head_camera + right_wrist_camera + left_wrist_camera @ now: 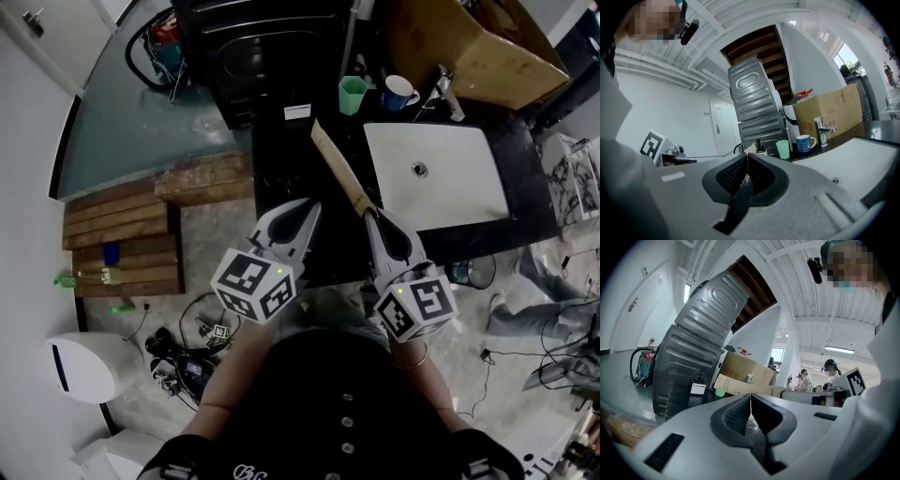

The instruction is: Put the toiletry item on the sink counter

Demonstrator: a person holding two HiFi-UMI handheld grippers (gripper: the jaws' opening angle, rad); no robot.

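The toiletry item is a long, thin tan box [336,166]. My right gripper [368,214] is shut on its near end, and the box slants up and to the left over the black sink counter [281,178]. In the right gripper view only a tan corner of the box [750,150] shows past the closed jaws of the right gripper [747,159]. My left gripper [312,208] hangs beside it over the counter's front edge, shut with nothing in it. In the left gripper view the box [745,387] lies crosswise beyond the left gripper [750,397].
A white sink basin [469,187] is set into the counter at the right, with a faucet [448,89], a blue mug [397,91] and a green cup [352,94] behind it. A cardboard carton [469,47] and a dark appliance [234,47] stand at the back. Wooden steps [122,234] lie to the left.
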